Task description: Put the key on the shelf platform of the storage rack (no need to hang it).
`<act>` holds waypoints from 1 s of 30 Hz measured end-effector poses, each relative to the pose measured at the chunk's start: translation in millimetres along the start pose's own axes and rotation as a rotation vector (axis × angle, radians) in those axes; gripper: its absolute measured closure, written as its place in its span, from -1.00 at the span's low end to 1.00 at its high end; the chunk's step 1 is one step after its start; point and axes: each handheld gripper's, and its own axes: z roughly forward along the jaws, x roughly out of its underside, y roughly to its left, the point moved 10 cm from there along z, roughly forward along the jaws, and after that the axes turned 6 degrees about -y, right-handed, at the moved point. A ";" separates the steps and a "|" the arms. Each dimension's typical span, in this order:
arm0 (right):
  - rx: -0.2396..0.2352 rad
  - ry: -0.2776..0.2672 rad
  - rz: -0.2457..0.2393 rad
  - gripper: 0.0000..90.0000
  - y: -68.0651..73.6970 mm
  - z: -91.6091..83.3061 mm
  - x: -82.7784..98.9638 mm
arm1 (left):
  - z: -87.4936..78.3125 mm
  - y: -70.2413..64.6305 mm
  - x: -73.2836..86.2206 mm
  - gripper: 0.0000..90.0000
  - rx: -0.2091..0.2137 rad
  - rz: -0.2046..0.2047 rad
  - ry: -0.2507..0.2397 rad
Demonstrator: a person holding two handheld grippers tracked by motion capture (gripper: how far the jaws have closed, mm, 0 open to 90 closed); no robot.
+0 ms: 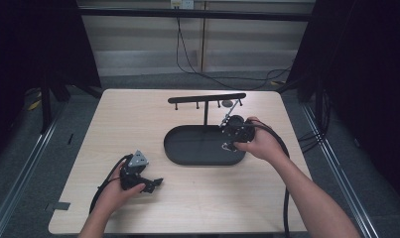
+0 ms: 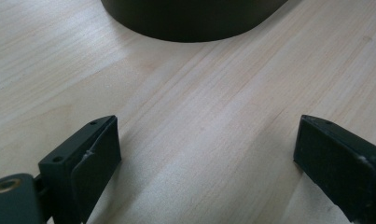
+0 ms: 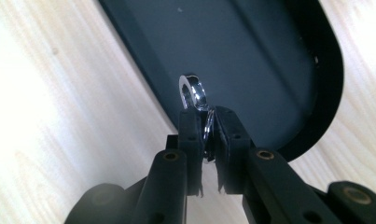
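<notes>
Right gripper [image 3: 208,122] on silver ring [image 3: 195,93]

Tray [image 1: 187,148] mid-table [image 1: 128,119], stand [image 1: 206,99] behind, perhaps rising from it.

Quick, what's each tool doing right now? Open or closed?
Left tool: open, holding nothing, over the bare wooden table.
Right tool: closed on a shiny metal ring, above the black tray.

No text, label, brand, number or sign can be read in any view. The small pale plate [image 1: 181,4] at the top edge of the high view, on the far wall, is too blurred to tell any marking.
</notes>
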 end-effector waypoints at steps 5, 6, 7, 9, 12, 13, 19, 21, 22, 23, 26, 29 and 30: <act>0.013 -0.001 0.008 0.82 -4.5 5.2 -2.2 | 0.0 0.0 0.0 -0.85 0.000 0.001 0.001; 0.013 -0.001 0.008 0.82 -4.5 5.2 -2.2 | 0.0 0.0 0.0 -0.85 0.000 0.001 0.001; 0.015 0.003 0.010 0.82 -4.8 6.1 -2.0 | 0.0 0.0 0.0 -0.85 0.000 0.001 0.001; 0.020 0.005 0.010 0.82 -6.1 8.0 -2.1 | 0.0 -0.1 0.0 -0.85 0.000 0.001 0.001; 0.024 -0.002 0.014 0.82 -7.7 9.9 -2.9 | 0.0 -0.1 0.0 -0.85 0.001 0.001 0.000; 0.026 -0.003 0.015 0.82 -8.2 10.3 -3.1 | 0.0 -0.1 0.0 -0.85 0.001 0.001 0.000; 0.036 -0.017 0.030 0.82 -11.5 15.8 -4.7 | 0.0 -0.2 0.0 -0.85 0.001 0.001 0.000; 0.033 -0.018 0.035 0.82 -11.1 16.6 -4.7 | 0.0 -0.2 0.0 -0.85 0.001 0.001 0.000; 0.032 -0.020 0.034 0.82 -11.4 17.7 -4.9 | 0.0 -0.2 0.0 -0.85 0.001 0.001 0.000; 0.032 -0.018 0.034 0.82 -11.4 18.4 -4.8 | 0.0 -0.2 0.0 -0.85 0.001 0.001 0.000; 0.036 -0.016 0.037 0.82 -11.9 21.0 -5.3 | 0.0 -0.2 0.0 -0.85 0.001 0.001 0.000; 0.033 -0.015 0.037 0.82 -11.8 23.5 -5.6 | -0.1 -0.2 0.1 -0.85 0.001 0.001 0.001; 0.038 -0.013 0.040 0.82 -12.0 24.0 -5.7 | -0.1 -0.2 0.1 -0.85 0.001 0.001 0.001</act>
